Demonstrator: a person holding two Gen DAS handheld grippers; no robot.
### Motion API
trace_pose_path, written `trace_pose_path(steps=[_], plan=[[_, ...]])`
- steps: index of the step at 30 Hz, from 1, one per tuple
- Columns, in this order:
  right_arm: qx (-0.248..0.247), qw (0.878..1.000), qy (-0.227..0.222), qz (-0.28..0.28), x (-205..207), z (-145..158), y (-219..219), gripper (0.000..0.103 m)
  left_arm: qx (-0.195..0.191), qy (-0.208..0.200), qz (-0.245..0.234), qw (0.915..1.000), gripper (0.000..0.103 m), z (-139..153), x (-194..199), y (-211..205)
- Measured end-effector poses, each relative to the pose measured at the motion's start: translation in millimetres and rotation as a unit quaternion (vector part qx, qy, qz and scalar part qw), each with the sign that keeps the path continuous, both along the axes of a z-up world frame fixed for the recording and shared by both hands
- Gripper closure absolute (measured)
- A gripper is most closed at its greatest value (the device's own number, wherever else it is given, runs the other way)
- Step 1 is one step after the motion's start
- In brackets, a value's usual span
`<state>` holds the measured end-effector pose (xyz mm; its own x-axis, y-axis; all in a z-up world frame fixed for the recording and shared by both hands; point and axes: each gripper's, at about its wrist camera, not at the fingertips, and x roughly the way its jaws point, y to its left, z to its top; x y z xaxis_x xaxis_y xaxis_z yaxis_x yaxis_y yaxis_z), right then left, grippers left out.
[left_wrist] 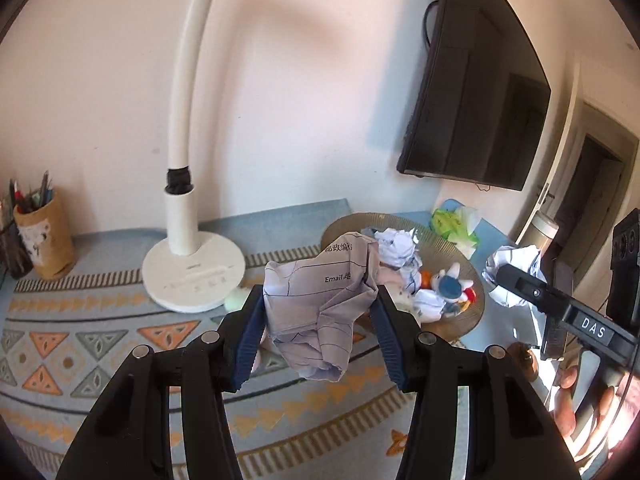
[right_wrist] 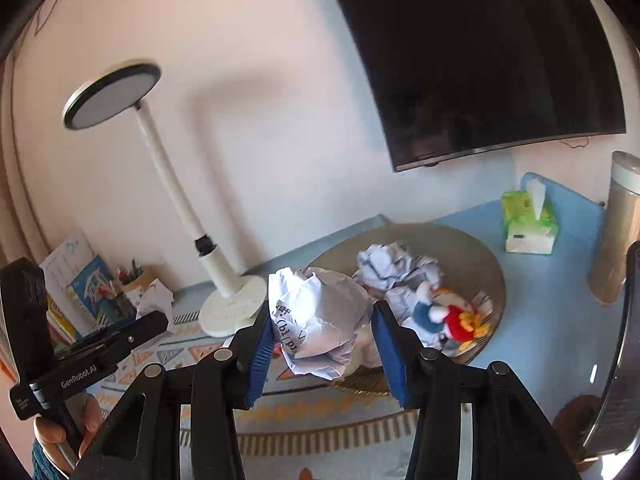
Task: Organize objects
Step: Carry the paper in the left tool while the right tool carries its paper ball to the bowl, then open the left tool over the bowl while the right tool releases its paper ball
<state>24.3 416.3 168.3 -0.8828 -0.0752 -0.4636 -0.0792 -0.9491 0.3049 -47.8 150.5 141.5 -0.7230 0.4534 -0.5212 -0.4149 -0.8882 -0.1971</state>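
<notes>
We hold one crumpled paper ball in each gripper, both lifted clear of the patterned mat (left_wrist: 100,344). The left gripper (left_wrist: 320,320) is closed on a paper ball (left_wrist: 320,312) printed with form lines; both blue pads press its sides, and its long axis hangs roughly vertical, with the lower end drooping below the fingertips. The right gripper (right_wrist: 324,332) is likewise closed on a second paper ball (right_wrist: 320,320), which bulges above and forward of the pads. The destination appears to be the round woven basket (right_wrist: 472,248), which already contains crumpled paper (right_wrist: 392,268) and a small plush toy (right_wrist: 444,316). The governing relation is as follows: in the left wrist view the basket (left_wrist: 468,256) lies ahead of the fingers and to their right; in the right wrist view it lies directly ahead and slightly right, with its near rim just beyond the held ball. We judge the right gripper to be the nearer of the two. The next move therefore calls for a short forward carry over the rim before release. The lamp (left_wrist: 188,272) stands left of the basket, outside that path.
</notes>
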Motion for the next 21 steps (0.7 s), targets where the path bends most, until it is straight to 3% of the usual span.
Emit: trace_pose_path(steps=[5, 10, 12, 14, 21], plan=[[-0.025, 0.999, -0.014, -0.025, -41.4, -0.1, 37.8, 0.056, -0.001, -0.005, -0.028, 0.9996, 0.054, -3.4, -50.1, 65.6], [-0.01, 0.998, -0.038, -0.047, -80.7, -10.0, 55.0, 0.054, 0.006, -0.013, -0.031, 0.9994, 0.054, -16.3, -91.4, 103.1], [-0.003, 0.998, -0.047, -0.044, -95.3, -14.0, 59.0, 0.032, 0.013, -0.011, -0.028, 0.9995, 0.045, -19.1, -104.8, 111.1], [0.008, 0.998, -0.048, -0.045, -100.4, -17.3, 61.4, 0.032, 0.007, -0.012, -0.018, 0.9997, 0.013, -22.8, -112.2, 113.5], [0.013, 0.999, -0.038, -0.027, -67.8, -17.0, 42.8, 0.032, 0.018, -0.03, 0.0, 0.9994, 0.01, -24.7, -89.0, 63.5]])
